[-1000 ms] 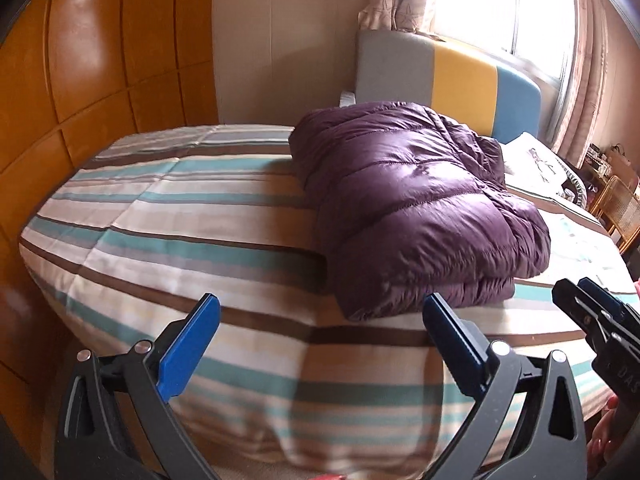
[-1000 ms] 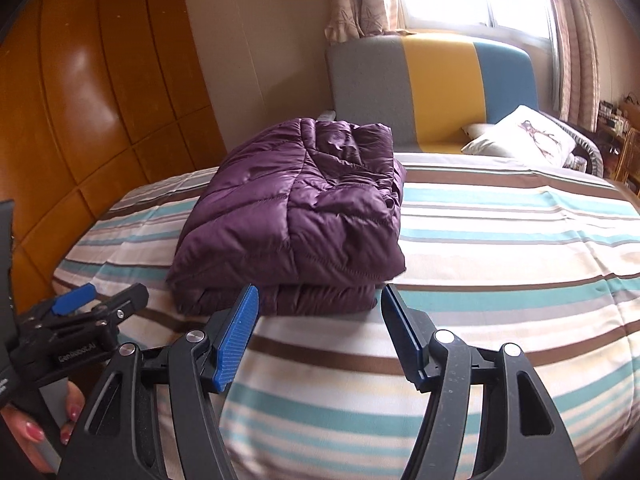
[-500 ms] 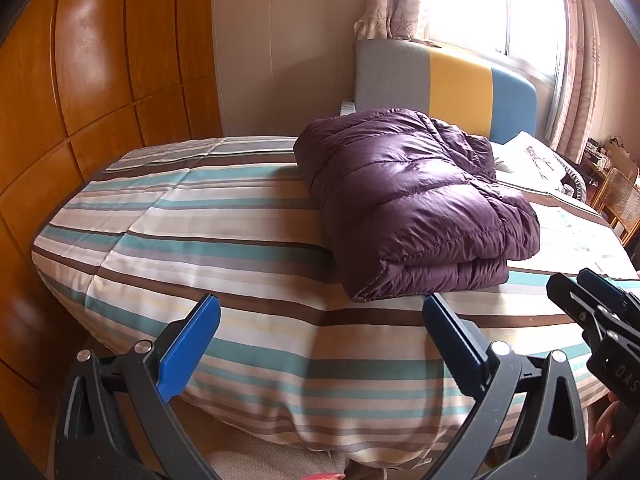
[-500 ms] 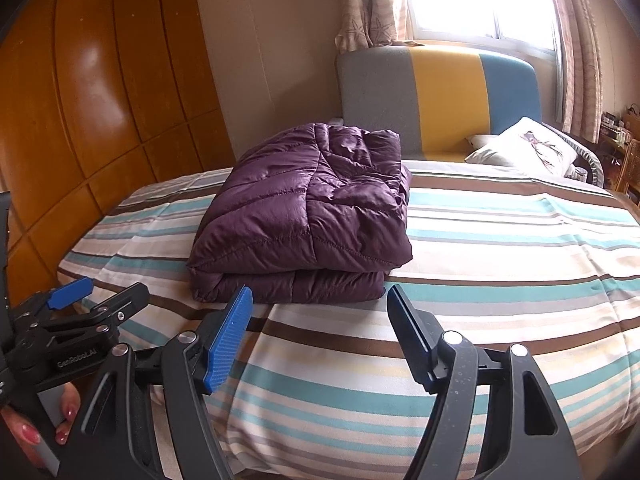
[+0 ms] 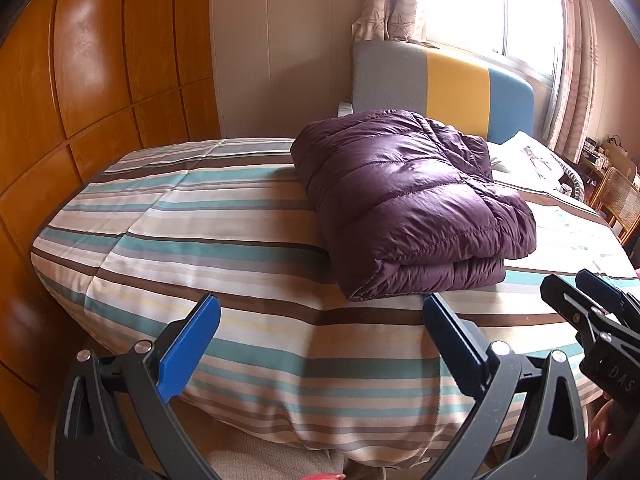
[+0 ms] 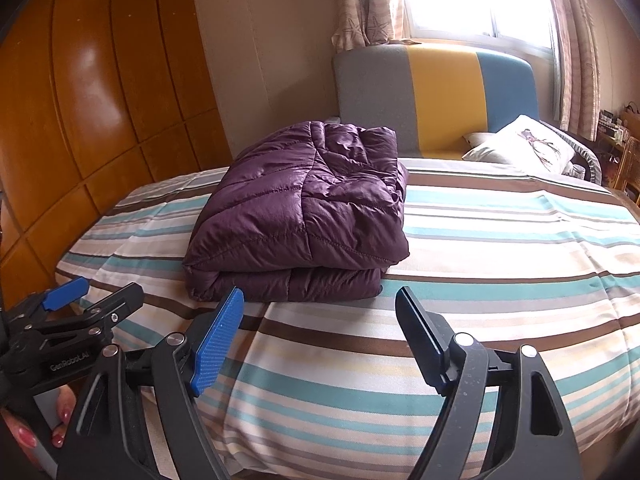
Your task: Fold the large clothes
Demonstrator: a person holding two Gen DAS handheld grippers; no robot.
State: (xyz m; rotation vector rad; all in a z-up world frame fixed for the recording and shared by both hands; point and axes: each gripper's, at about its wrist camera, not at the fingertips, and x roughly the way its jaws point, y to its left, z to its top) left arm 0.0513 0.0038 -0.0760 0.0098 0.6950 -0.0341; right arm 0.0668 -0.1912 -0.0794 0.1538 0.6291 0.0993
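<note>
Both tongs drawn back off folded jacket, left wide, right opening, empty

Streaming in hard from the window at upper right, daylight blowing the panes out to plain white and washing over the curtains beside them. Glinting as pale glare patches on the glossy wooden wall panels at left. Catching the folded purple jacket with a soft sheen on top, while shading its near edge and the striped bed cover below it. Bending straight lines strongly toward the rims, darkening into black corners. Staying mostly sharp at centre, softening slightly toward the edges.
</note>
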